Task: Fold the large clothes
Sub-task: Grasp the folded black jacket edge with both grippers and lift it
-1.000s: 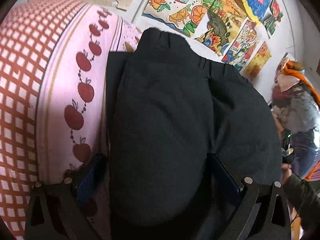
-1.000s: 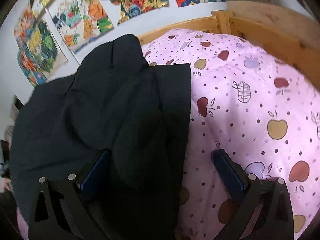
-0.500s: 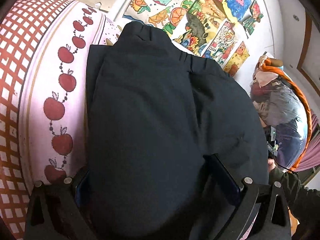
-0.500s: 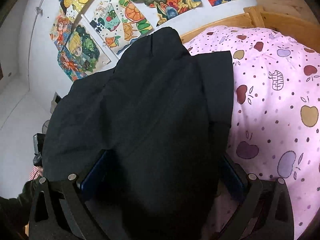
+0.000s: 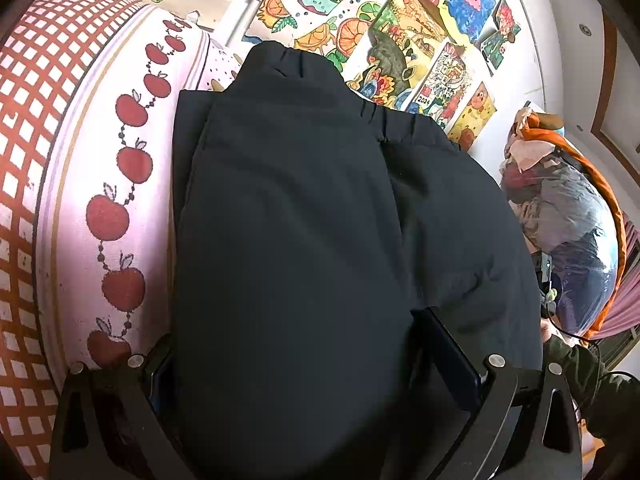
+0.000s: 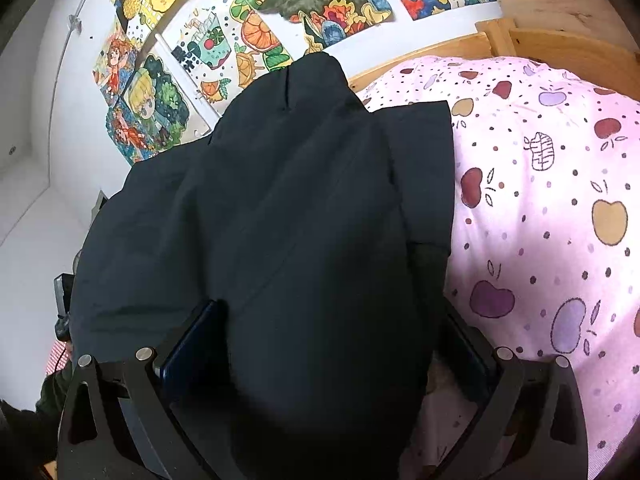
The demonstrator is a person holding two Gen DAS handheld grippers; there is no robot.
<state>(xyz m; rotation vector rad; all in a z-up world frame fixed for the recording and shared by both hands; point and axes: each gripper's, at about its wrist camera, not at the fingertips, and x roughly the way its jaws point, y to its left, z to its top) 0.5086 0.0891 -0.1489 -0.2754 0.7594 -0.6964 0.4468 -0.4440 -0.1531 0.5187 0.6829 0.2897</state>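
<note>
Filling most of the left wrist view, the black garment [image 5: 304,240] lies spread over the bed [image 5: 72,184] and bulges up between the fingers of the left tongs [image 5: 316,364]. The tongs stand wide apart, with cloth bunched in the gap and draped over the left finger; whether the pads actually press the cloth cannot be told. The garment's gathered waistband [image 5: 296,60] points toward the wall of drawings [image 5: 360,20]. To the left, the bedcover shows a chain of red apples beside a red check border. At the right edge a clear bag [image 5: 568,232] with an orange rim holds a heap of mixed clothes.

In the right wrist view the same garment [image 6: 280,220] covers the left part of the bed, its straight folded edge lying on the pink apple-print quilt [image 6: 552,208]. The right tongs [image 6: 324,352] are also spread wide, cloth mounded between the blue pads [image 6: 188,344]; a firm grip cannot be told. A wooden bed frame [image 6: 560,28] runs behind the quilt.
</note>
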